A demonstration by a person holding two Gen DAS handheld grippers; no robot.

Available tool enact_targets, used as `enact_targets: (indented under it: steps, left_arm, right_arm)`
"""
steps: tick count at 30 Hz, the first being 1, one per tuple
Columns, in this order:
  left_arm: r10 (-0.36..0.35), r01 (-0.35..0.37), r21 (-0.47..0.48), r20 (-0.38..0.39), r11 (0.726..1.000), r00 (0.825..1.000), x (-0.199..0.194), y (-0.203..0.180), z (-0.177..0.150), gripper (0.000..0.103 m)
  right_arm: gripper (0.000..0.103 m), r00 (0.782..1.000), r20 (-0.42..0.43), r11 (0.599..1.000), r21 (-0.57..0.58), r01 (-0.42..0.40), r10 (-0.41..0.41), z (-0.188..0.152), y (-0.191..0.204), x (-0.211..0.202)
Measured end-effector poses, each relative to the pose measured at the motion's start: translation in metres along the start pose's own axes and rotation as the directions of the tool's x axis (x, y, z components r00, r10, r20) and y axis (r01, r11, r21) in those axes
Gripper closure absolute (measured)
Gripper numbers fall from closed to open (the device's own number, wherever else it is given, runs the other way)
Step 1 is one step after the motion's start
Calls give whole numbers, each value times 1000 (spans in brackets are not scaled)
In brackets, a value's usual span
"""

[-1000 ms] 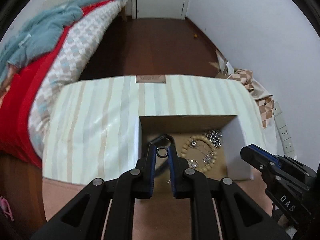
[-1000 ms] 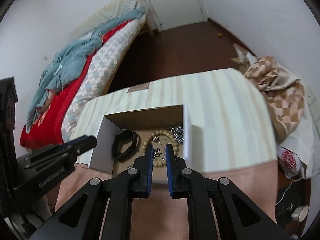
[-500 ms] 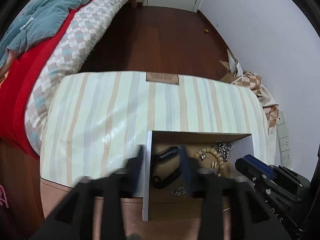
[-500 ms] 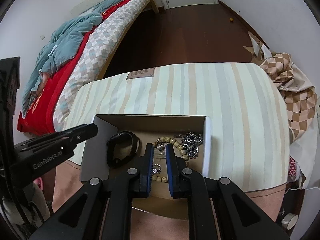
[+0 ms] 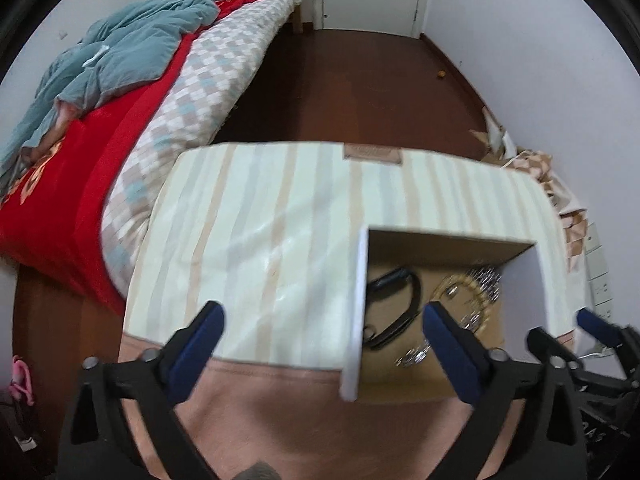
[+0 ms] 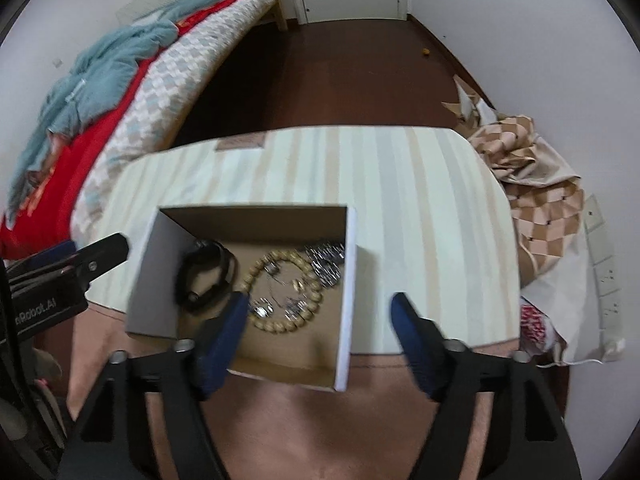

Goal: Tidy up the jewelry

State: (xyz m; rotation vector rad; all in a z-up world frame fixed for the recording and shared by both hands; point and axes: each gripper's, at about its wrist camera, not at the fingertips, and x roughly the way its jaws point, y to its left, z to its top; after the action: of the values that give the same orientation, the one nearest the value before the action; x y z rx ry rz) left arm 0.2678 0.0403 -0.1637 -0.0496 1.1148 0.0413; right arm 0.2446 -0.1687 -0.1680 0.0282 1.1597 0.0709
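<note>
Both grippers are seen spread wide and empty above the near edge of a striped cloth-covered table (image 6: 420, 208). The left gripper (image 5: 320, 316) is held with its blue-padded fingers (image 5: 200, 332) far apart, straddling the left wall of the open cardboard box (image 5: 358, 304). The right gripper (image 6: 320, 308) is likewise released, its fingers (image 6: 408, 328) set either side of the box's right wall (image 6: 346, 292).

The box is placed at the near edge of the table, partly overhanging the pink cloth below. Inside it the jewelry is gathered:
- a black wristband (image 6: 204, 280) lies at the left, near the left wall;
- a tan beaded bracelet (image 6: 298, 320) is laid in the middle, with small silver pieces (image 6: 262, 308) inside and at its near left;
- a silver chain heap (image 6: 326, 264) is noted at the far right corner, touching the beads.

A bed with red cover and teal blanket (image 6: 100, 64) is seen at far left; a checked cloth heap (image 6: 536, 184) lies right of the table.
</note>
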Motion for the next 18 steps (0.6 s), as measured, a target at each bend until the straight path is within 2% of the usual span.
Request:
enact_targets:
  steps: [5,12,18]
  left_arm:
    - [35,-35,11,-3,999,999,3,1,-21,0]
    - [16,-16,15,1,1000,1000,-11,-8,-39,0]
    - [5,-6,26,40,1000,999,-40,-17,-49,0]
  right_arm:
    - [5,998,-10,998,-4,63,-63,-17,-1,1]
    - [4,994,-1,994,18,111,-111,-33,-6,-12]
    - [3,992,21,991,36,126,-127,-45,-14,-36]
